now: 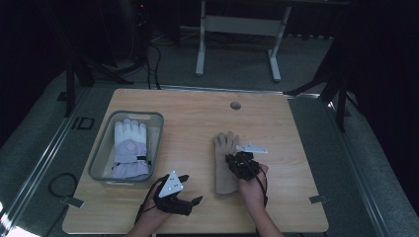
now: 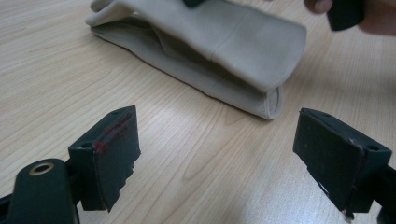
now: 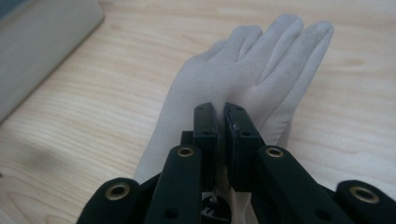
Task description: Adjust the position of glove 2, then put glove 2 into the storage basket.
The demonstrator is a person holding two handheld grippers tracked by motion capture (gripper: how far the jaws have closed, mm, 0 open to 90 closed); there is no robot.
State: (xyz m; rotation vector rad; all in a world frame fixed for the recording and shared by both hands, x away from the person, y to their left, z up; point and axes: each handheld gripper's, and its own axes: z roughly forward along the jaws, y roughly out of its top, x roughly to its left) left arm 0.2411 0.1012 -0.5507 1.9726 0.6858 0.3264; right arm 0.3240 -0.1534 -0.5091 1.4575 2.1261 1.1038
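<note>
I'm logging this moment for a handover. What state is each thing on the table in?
Beige glove: flat on the table, pinched in the right gripper.
Right gripper: shut on the beige glove.
Left gripper: open, holding nothing, over bare wood near the glove's cuff.
White and lilac glove: lying flat inside the bin.
Bin: upright, no lid, holding that one glove.

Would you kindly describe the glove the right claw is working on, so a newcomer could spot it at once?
Start at the wooden table and look right of the clear bin. There the beige glove lies flat on the bare wood, fingers pointing away from the person, with the right claw shut on it. Unlike the white and lilac padded glove in the bin, it is plain and thin.
</note>
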